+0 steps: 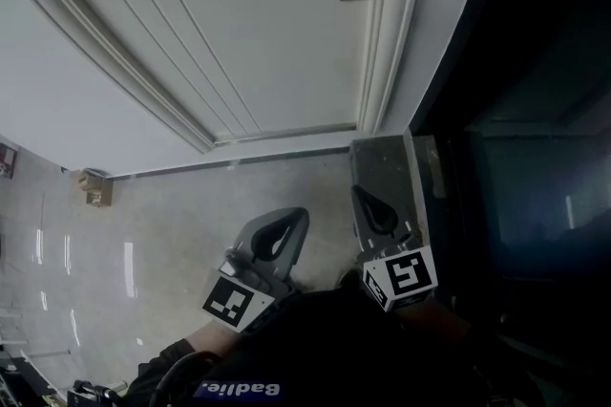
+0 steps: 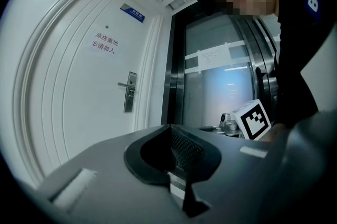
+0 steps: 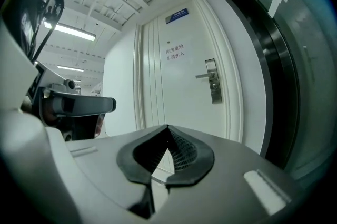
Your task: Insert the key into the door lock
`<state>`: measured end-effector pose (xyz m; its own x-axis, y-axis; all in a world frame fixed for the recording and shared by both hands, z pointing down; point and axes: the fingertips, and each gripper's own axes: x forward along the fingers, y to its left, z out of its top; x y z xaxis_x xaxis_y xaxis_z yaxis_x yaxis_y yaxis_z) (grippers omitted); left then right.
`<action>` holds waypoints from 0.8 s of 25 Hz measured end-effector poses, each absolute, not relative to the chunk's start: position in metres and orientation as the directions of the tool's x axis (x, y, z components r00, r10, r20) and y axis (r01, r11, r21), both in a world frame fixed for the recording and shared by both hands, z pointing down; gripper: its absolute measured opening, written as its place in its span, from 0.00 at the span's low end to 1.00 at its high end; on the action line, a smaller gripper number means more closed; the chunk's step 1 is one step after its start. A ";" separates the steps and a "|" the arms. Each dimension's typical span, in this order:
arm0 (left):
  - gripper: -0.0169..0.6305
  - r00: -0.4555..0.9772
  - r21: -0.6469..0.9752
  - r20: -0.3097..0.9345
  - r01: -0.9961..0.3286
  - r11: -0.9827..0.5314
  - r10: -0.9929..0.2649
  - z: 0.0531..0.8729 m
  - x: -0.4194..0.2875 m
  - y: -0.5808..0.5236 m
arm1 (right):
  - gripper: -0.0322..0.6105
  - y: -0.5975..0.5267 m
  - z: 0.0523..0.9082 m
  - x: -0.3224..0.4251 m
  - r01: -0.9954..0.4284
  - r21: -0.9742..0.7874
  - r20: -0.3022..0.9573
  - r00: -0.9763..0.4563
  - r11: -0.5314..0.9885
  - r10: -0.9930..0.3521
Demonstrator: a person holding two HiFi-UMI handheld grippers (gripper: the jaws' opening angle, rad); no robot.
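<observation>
The left gripper (image 2: pixel 169 127) has its jaws closed, tips touching, with nothing seen held in them. The right gripper (image 3: pixel 167 127) also has its jaws shut tight and looks empty. No view shows the key.

The door lock (image 2: pixel 129 92) is on a metal plate with a handle (image 2: pixel 126 84), on the right side of the white door (image 2: pixel 79 97), well away from both grippers. A sign (image 2: pixel 104 43) on the door says 库房重地 非请勿入 in red. Above it is a small blue plate (image 2: pixel 132 13), too small to read.

The floor (image 1: pixel 172 233) is pale and shiny. Right of the door are dark glass doors (image 2: pixel 216 86).
</observation>
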<state>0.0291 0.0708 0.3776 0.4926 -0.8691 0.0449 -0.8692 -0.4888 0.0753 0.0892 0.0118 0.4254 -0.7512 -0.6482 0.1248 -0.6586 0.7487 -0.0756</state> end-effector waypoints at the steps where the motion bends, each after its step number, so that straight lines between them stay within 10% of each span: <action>1: 0.05 0.497 0.077 0.044 -0.867 -0.493 -0.867 0.380 0.028 0.077 | 0.05 0.020 0.426 0.087 -0.663 -0.078 0.123 -0.747 0.745 -0.653; 20: 0.05 0.612 0.089 -0.065 -0.783 -0.615 -0.788 0.374 -0.041 0.151 | 0.05 0.116 0.388 -0.013 -0.632 0.018 0.060 -0.772 0.774 -0.632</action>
<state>-0.0412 0.1510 0.3738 0.6119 -0.7883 -0.0646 -0.7832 -0.6153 0.0895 -0.0131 0.1164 0.3878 -0.7724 -0.6323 0.0599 -0.6325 0.7744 0.0179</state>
